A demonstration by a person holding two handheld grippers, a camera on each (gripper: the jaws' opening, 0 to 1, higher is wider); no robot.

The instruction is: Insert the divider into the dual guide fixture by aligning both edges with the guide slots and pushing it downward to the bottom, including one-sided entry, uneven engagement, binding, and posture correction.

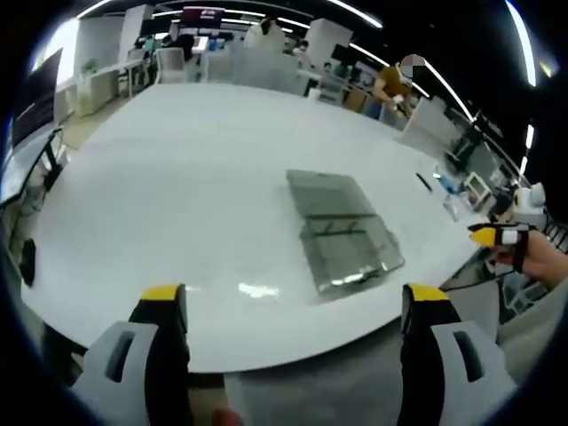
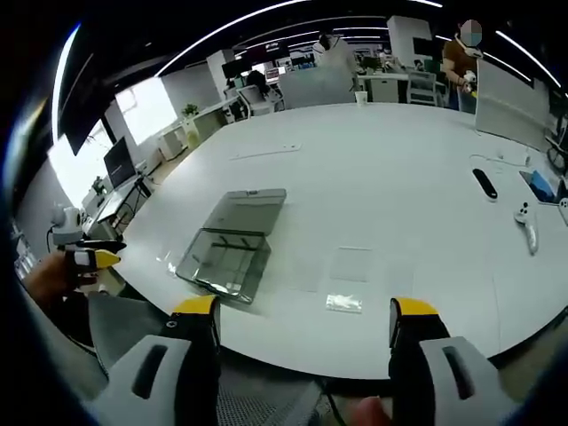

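White tabletop [image 1: 177, 177] spreads across both views, broad and mostly bare. At mid-frame lies the clear fixture [image 1: 342, 232], its slots and divider too faint to separate. Left gripper [image 1: 297, 302] and right gripper [image 2: 304, 319] hover wide apart-jawed, holding nothing, off the table's near edge.

The table [image 1: 177, 177] is plain white and glossy, with pale streaks of reflected ceiling light. On it the open box [image 1: 342, 232] is clear, tinted smoky grey, with thin dark lines inside its lower half. The left gripper [image 1: 297, 297] has light grey jaws with black inner faces and yellow tips; the right gripper [image 2: 304, 312] has the same colours. A black remote [image 2: 485, 184] lies on the white top. A person [image 2: 459, 62] stands behind in an orange-brown top.
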